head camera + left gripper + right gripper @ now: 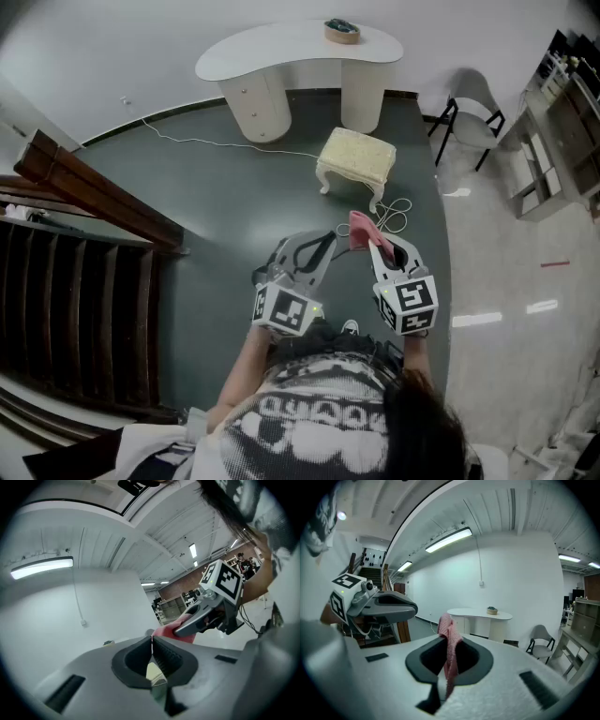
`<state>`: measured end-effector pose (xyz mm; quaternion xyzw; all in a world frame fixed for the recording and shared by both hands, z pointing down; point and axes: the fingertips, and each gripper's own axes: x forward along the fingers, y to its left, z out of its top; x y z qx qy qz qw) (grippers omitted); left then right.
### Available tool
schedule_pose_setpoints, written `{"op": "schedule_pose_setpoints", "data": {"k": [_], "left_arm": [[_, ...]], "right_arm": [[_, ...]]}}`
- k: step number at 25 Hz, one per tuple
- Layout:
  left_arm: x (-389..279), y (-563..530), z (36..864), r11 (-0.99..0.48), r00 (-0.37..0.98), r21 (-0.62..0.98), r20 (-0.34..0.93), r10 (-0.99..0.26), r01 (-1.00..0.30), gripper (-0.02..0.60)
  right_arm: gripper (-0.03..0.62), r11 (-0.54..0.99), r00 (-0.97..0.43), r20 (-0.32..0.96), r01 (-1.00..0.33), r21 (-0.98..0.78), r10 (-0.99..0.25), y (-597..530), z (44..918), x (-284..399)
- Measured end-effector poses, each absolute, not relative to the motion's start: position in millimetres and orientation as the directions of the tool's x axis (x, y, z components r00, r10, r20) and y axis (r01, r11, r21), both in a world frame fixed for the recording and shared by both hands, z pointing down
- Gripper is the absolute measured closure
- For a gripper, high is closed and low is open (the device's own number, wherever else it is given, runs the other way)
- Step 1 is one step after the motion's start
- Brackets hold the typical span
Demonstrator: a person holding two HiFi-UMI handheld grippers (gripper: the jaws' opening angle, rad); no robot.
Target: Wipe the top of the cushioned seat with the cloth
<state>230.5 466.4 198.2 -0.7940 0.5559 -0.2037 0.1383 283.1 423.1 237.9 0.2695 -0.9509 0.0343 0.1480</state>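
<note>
The cushioned seat (pixel 357 157) is a cream stool with white legs, standing on the dark floor ahead of both grippers. My right gripper (pixel 369 234) is shut on a pink cloth (pixel 359 226), held in the air short of the stool. In the right gripper view the cloth (pixel 449 654) hangs between the pads and sticks up above them. My left gripper (pixel 328 236) is beside it on the left, shut with nothing in it. The left gripper view has its pads (pixel 164 656) pressed together, with the right gripper (pixel 206 616) and the cloth (pixel 169 631) just beyond.
A white curved desk (pixel 300 47) with a bowl (pixel 342 31) stands behind the stool. A grey chair (pixel 473 122) and shelving (pixel 562 141) are at the right. A wooden stair rail (pixel 94 192) runs along the left. A white cable (pixel 398 214) lies by the stool.
</note>
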Motion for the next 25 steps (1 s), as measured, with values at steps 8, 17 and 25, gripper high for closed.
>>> {"op": "schedule_pose_setpoints", "data": {"k": [8, 17, 25], "left_arm": [[205, 467, 201, -0.340, 0.295, -0.445, 0.168, -0.941, -0.829, 0.574], [168, 471, 205, -0.340, 0.304, -0.441, 0.151, -0.941, -0.831, 0.574], [157, 474, 218, -0.371, 0.332, -0.428, 0.164, -0.929, -0.825, 0.574]], "right_arm": [[0.579, 0.826, -0.798, 0.279, -0.563, -0.031, -0.534, 416, 241, 267], [0.579, 0.789, -0.772, 0.271, -0.610, -0.067, -0.574, 415, 248, 249], [0.579, 0.755, -0.740, 0.292, -0.650, -0.082, -0.606, 415, 260, 248]]}}
